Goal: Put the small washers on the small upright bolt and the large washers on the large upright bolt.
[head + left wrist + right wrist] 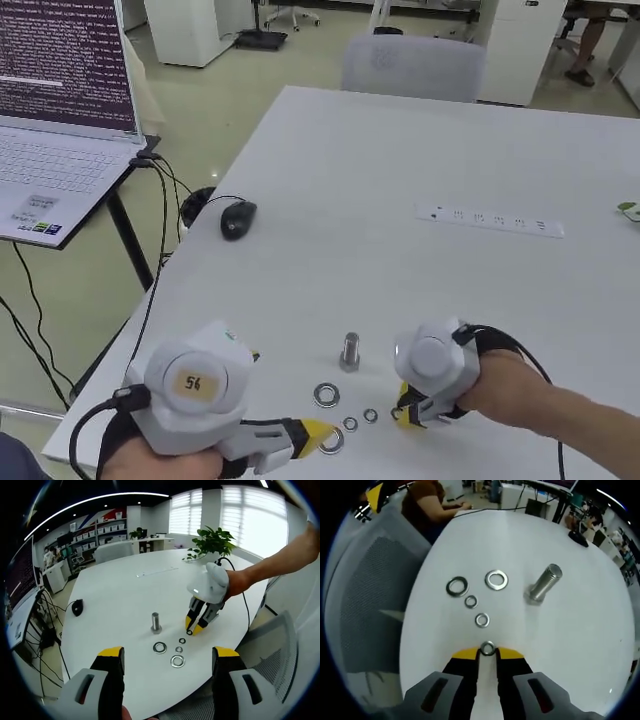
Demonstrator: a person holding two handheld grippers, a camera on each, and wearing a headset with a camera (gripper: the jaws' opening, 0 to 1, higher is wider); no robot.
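**Desk:** What is in your right gripper [488, 654]?

**Operator:** I have its jaws pinched together on a small washer [488, 648], held by the rim at the near side of the table [400, 150]. My left gripper [168, 652] is spread wide and holds nothing. It hovers low, just beside a large washer [331, 441].

**Desk:** How will the piece handle?

**Operator:** I judge it light, thin, hard and slick. Gripped edge to edge it could flip or squirt out if I squeeze off-centre. I would keep the hold on the rim, with the washer level and its hole free to drop over the thread.

**Desk:** And the target?

**Operator:** I count one bolt [543, 585], standing head down beyond the loose pieces and apart from my right gripper. I cannot tell whether it is the small or the large one.

**Desk:** Anything in the way?

**Operator:** Two more small washers [482, 620] and a second large washer [326, 395] lie between my jaws and the bolt, so I would go over them. My left gripper is also close by. The mouse [237, 218], power strip [490, 221] and laptop [50, 150] sit well apart.
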